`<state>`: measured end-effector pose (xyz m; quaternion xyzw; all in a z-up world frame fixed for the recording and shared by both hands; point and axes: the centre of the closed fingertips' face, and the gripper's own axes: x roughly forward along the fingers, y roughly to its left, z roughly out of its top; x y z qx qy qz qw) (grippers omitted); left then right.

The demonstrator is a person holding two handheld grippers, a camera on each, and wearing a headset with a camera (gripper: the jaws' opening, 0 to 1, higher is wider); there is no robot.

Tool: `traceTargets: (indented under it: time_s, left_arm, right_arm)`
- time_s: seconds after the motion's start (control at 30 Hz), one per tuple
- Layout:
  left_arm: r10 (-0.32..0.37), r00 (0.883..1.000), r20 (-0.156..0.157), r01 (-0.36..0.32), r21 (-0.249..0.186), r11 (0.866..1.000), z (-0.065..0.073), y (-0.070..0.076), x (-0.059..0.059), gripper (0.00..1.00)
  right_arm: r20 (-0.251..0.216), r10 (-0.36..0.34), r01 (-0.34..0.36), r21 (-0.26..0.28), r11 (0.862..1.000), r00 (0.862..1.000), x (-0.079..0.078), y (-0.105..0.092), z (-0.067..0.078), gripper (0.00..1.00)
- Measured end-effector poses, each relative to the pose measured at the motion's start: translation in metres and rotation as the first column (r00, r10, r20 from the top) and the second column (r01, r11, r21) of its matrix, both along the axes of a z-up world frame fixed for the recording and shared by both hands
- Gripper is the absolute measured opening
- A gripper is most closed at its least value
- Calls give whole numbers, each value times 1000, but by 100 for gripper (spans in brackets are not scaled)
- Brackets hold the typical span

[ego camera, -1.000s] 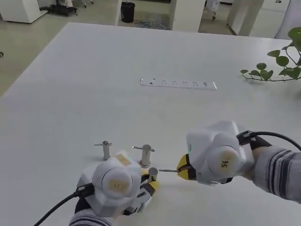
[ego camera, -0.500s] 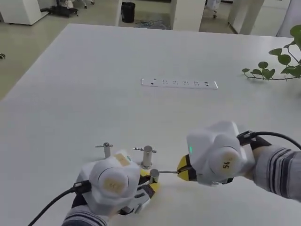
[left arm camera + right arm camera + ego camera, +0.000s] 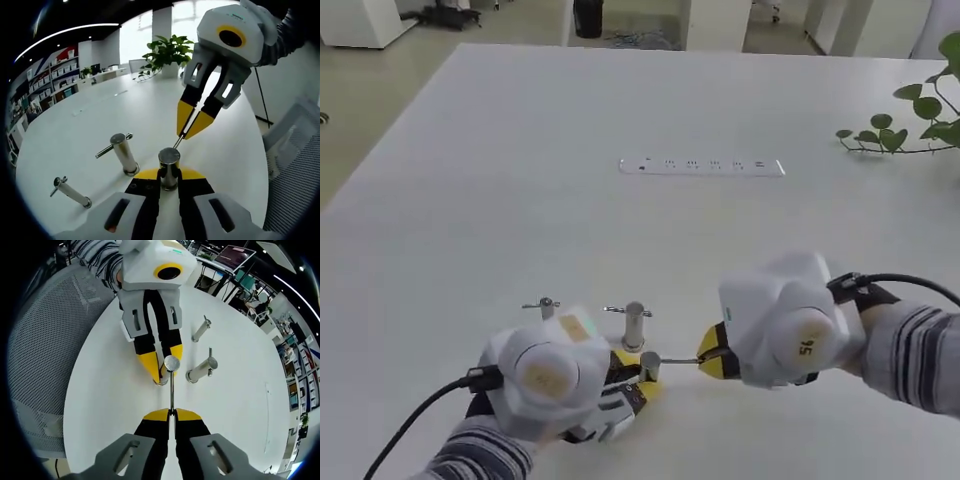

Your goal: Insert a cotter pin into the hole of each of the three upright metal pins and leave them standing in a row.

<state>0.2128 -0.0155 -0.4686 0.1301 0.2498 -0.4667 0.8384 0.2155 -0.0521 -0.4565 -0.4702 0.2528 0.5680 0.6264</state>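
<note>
The left gripper (image 3: pixel 638 372) and right gripper (image 3: pixel 706 360) each have a bulky, rounded white housing with a tan round disc on the back. The right one's disc carries small red digits, too blurred to read. Each ends in 2 black jaws tipped in yellow. A black cable (image 3: pixel 468 380) leaves the left housing and another black cable (image 3: pixel 900 280) leaves the right. The left sleeve (image 3: pixel 470 458) and right sleeve (image 3: pixel 920 355) are grey with thin dark stripes.

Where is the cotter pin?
Low in the head view, the cotter pin spans from the right gripper to the metal pin held by the left gripper.
</note>
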Motion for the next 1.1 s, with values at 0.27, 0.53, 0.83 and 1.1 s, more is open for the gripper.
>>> traceTargets:
  time_s: [0.27,0.53,0.83,1.1]
  left_arm:
    - [-27,1000,1,27,0,1000,0,0,-1,9]
    - [-30,1000,-6,30,-5,1000,0,0,-1,9]
    - [-16,1000,-12,16,-7,1000,0,1,-1,10]
    - [10,1000,-17,-10,-11,1000,0,0,0,10]
  right_arm:
    - [-2,-1,1,17,1000,1000,1,1,2,0]
    - [-8,0,0,22,1000,1000,0,2,-1,0]
    - [-18,-4,4,29,1000,1000,-3,2,-2,0]
    - [-26,-9,10,36,999,1000,-4,4,-1,0]
